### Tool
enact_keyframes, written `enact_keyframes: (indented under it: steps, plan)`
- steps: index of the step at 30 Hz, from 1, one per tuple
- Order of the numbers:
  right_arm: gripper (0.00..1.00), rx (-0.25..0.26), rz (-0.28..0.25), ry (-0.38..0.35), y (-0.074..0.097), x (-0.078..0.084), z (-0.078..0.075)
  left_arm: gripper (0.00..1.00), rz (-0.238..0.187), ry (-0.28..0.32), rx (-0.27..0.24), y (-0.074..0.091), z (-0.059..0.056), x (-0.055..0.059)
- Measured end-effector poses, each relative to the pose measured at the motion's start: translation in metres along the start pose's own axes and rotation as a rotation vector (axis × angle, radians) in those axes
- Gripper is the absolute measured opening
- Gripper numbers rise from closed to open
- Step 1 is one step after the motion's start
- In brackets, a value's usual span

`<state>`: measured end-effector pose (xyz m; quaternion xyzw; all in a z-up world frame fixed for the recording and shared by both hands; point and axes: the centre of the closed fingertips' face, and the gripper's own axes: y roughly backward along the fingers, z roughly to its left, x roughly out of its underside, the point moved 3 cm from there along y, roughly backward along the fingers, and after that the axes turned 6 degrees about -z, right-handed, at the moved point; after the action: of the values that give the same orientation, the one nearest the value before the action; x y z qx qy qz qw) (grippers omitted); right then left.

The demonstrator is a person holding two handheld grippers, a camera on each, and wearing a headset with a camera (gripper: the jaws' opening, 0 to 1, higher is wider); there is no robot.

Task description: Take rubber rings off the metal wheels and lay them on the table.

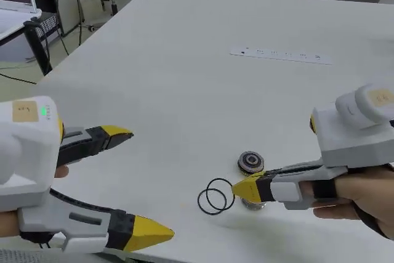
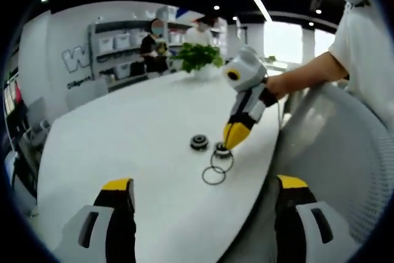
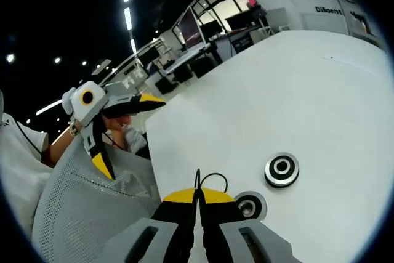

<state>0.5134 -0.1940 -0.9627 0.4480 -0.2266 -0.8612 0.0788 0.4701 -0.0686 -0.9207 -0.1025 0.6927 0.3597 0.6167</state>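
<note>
Right tool (image 1: 237, 190) nips a ring (image 1: 220, 190); left tool (image 1: 151, 183) gapes wide.
A second ring (image 1: 210, 202) overlaps it on the bench (image 1: 184, 72); one wheel (image 1: 250, 162) sits just beyond the right tool's tip, the other wheel (image 1: 253, 204) beneath it.

Table (image 1: 184, 78): white top, matt, smooth, no grain.
Rubber rings (image 1: 215, 196): thin black rubber, dull.
Metal wheels (image 1: 250, 162): bright polished metal rims, glossy, with darker centres.
Left gripper (image 1: 149, 183) and right gripper (image 1: 237, 188): white hard-plastic bodies with a faint sheen. Jaws are black with yellow tips, matt.
Power strip (image 1: 280, 55): white plastic.
Chair back (image 3: 92, 207): grey open-weave mesh, rough-textured.
</note>
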Motion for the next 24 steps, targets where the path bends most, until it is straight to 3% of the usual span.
enact_keyframes:
  steps: [14, 24]
  plan:
    - [0.0, 0.071, 0.039, 0.028, -0.007, 0.01, -0.017, 0.91, -0.009, 0.041, -0.012, -0.001, -0.001, 0.002]
    - [0.0, 0.136, 0.045, 0.095, -0.009, 0.011, -0.028, 0.85, -0.011, 0.058, -0.023, 0.0, 0.001, 0.003]
